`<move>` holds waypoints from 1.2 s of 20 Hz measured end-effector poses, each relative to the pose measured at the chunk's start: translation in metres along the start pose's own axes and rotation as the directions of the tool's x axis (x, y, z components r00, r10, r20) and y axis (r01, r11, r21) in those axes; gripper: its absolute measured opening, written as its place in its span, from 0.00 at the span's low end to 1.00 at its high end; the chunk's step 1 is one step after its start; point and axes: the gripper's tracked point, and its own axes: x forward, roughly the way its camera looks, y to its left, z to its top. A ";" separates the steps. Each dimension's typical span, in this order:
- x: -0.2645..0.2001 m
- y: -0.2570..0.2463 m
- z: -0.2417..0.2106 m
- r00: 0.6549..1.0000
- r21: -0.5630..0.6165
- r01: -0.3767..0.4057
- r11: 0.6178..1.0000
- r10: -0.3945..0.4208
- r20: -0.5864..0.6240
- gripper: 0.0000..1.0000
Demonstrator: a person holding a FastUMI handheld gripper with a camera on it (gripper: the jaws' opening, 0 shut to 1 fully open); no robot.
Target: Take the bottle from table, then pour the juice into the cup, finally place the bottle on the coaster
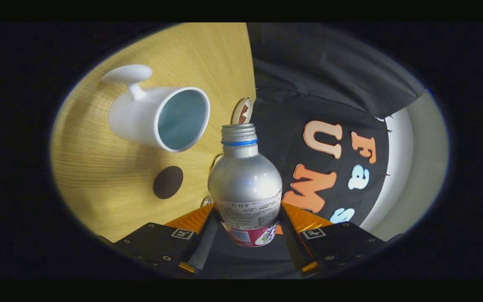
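Between the hand-held gripper's [247, 235] 2 clamping fingers, bottle [245, 184] lengthwise ahead, open neck toward the coaster [242, 111].

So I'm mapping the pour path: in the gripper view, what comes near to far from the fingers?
Gripper, its fingers shut on the bottle → brown coaster → white cup → small round wooden piece at the table edge.

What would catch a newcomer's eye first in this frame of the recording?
First, the silver bottle, uncapped, held between the fingers of the gripper, which press on its lower body from both sides. Next, the white cup on the wooden table beyond the bottle, its open mouth facing the camera. A dark round coaster lies on the table between cup and fingers.
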 end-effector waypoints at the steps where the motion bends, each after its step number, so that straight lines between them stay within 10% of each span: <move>1: -0.002 -0.001 0.000 1.000 0.044 -0.006 0.999 0.006 0.003 0.77; 8: -0.009 -0.015 -0.008 0.999 0.353 -0.037 0.935 0.031 0.023 0.78; 17: -0.015 -0.027 -0.062 0.999 0.651 -0.001 0.759 0.026 -0.030 0.78; 24: -0.024 -0.016 -0.108 0.996 0.881 -0.008 0.472 0.083 -0.035 0.78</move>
